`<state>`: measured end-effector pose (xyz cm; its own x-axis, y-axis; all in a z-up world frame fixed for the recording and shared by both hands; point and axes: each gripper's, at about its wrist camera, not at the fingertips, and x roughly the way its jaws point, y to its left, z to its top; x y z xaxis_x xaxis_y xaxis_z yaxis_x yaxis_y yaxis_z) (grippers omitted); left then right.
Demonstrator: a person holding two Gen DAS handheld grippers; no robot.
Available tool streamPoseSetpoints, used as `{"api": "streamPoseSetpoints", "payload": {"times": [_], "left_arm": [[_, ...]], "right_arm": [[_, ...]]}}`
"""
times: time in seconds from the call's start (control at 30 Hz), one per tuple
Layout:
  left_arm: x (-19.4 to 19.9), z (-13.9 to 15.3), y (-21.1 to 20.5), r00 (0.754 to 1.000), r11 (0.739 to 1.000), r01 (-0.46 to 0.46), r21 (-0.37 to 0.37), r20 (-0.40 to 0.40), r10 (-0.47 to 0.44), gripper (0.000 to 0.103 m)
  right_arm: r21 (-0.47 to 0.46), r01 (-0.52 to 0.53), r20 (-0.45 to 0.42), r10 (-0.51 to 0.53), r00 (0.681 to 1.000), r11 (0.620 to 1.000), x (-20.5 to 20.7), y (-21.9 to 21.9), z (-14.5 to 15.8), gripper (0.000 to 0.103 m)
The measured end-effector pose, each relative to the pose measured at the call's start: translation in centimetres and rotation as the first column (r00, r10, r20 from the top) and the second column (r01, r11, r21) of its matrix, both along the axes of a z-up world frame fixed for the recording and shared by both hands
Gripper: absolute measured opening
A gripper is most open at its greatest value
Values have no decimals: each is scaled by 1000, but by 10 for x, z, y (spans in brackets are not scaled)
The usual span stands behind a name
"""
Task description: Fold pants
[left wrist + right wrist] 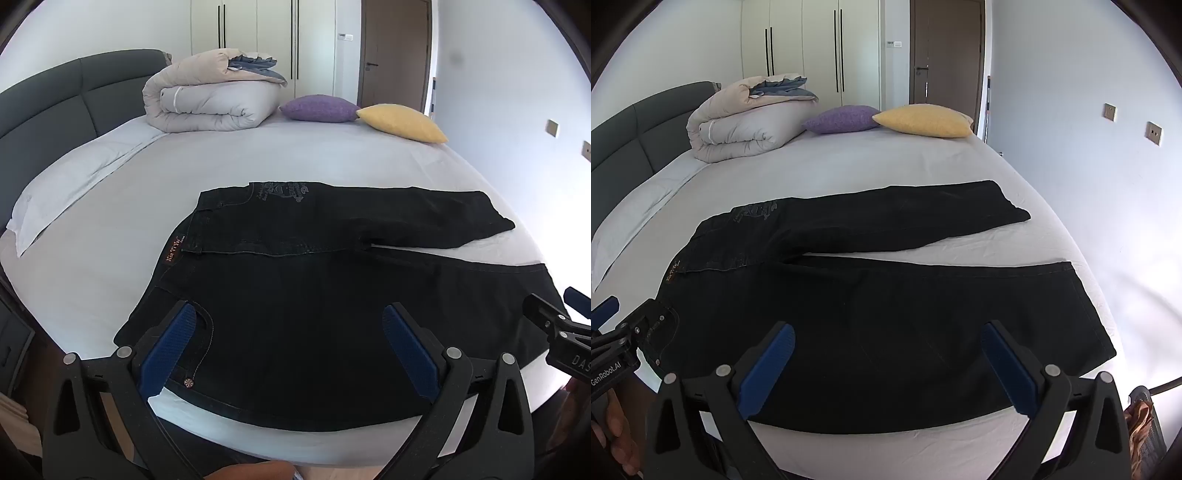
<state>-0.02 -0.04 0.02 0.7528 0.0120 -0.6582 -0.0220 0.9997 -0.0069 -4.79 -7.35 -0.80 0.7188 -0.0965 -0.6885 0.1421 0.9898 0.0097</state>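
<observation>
Dark jeans (295, 295) lie flat on the bed, waistband to the left, the two legs spread apart to the right. In the right wrist view the same jeans (886, 314) show both legs ending near the bed's right side. My left gripper (290, 314) hovers over the near waist and pocket area, open, nothing between its blue pads. My right gripper (886, 334) hangs above the near leg, open too. Each gripper shows at the edge of the other's view: right gripper (554, 317), left gripper (628, 325).
The bed (147, 229) has a white sheet and a grey headboard (55, 96) at the left. A folded duvet (210, 96), a purple cushion (319, 108) and a yellow cushion (404, 122) sit at the far end. Wardrobe and door stand behind.
</observation>
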Motion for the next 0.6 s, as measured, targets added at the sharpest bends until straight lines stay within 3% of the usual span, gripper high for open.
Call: {"api": "streamPoseSetpoints", "payload": {"times": [0.6], "left_arm": [[0, 0, 0, 1000, 1000, 1, -5, -4, -1, 103]], "right_arm": [[-10, 0, -3, 0, 1000, 1000, 0, 1, -2, 103]]}}
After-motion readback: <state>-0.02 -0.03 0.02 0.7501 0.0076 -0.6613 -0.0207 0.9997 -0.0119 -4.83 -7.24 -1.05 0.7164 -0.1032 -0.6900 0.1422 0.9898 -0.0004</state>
